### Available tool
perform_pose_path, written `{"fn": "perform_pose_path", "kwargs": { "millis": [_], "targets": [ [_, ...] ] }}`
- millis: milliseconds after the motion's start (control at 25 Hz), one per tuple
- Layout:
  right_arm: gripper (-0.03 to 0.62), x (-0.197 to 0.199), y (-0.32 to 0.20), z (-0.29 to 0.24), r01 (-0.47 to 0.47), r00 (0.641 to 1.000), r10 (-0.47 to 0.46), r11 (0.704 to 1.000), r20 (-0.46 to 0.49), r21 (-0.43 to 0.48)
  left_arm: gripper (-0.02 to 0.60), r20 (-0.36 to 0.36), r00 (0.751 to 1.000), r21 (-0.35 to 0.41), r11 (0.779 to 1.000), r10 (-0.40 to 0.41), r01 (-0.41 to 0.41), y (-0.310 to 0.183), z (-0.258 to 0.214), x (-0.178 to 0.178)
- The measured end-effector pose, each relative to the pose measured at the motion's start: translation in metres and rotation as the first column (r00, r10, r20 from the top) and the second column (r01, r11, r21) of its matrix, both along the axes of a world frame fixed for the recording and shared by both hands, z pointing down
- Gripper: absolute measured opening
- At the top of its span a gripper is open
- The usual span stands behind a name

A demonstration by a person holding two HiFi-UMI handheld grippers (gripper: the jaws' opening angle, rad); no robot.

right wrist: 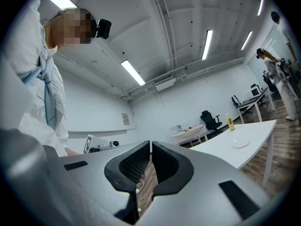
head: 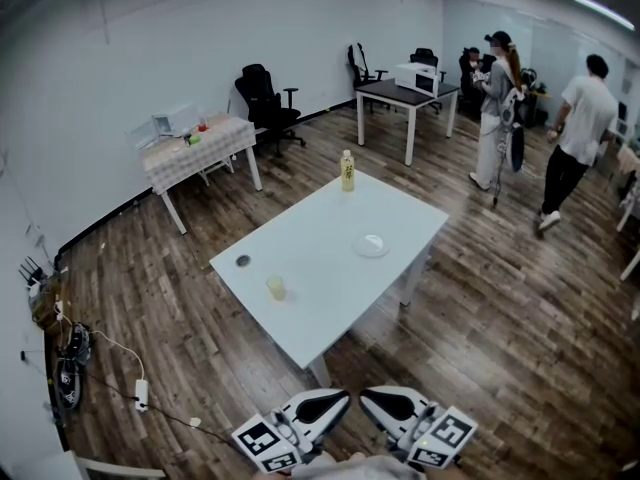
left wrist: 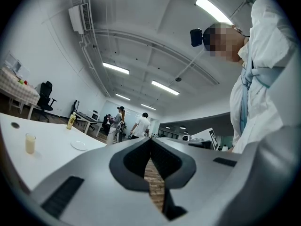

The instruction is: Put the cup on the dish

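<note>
A small cup of pale yellow drink stands near the front left of the white table. The round clear dish lies to its right, apart from it. Both of my grippers are held low in front of the table, well short of it. In the head view the left gripper and the right gripper sit side by side with their jaws together and nothing between them. The left gripper view shows the left gripper shut, with the cup and dish far off at left. The right gripper view shows the right gripper shut and the dish at right.
A yellow bottle stands at the table's far corner and a small dark disc near its left edge. Behind are a checked table, office chairs, and a dark desk with a microwave. Two people stand at the right. Cables lie on the floor at left.
</note>
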State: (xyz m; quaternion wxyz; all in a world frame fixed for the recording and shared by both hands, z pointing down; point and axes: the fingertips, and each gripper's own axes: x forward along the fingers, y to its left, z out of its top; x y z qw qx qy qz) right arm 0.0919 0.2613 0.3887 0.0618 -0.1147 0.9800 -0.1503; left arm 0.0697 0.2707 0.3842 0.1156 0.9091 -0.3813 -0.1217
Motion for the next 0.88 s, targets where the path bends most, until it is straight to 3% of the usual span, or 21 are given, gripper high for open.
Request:
{"fn": "perform_pose_path", "kwargs": {
  "millis": [480, 880],
  "targets": [
    [0.035, -0.015, -0.034, 0.005, -0.018, 1.000, 0.018, 0.999, -0.001, -0.033, 0.002, -0.024, 1.000, -0.014, 1.000, 0.009, -0.009, -0.033, 0.004, -0.015],
    [0.035, -0.067, -0.092, 0.007, 0.016, 1.000, -0.016, 0.999, -0.015, -0.052, 0.002, -0.058, 0.998, -0.023, 0.999, -0.031, 0.030, -0.092, 0.009, -0.069]
  ]
}}
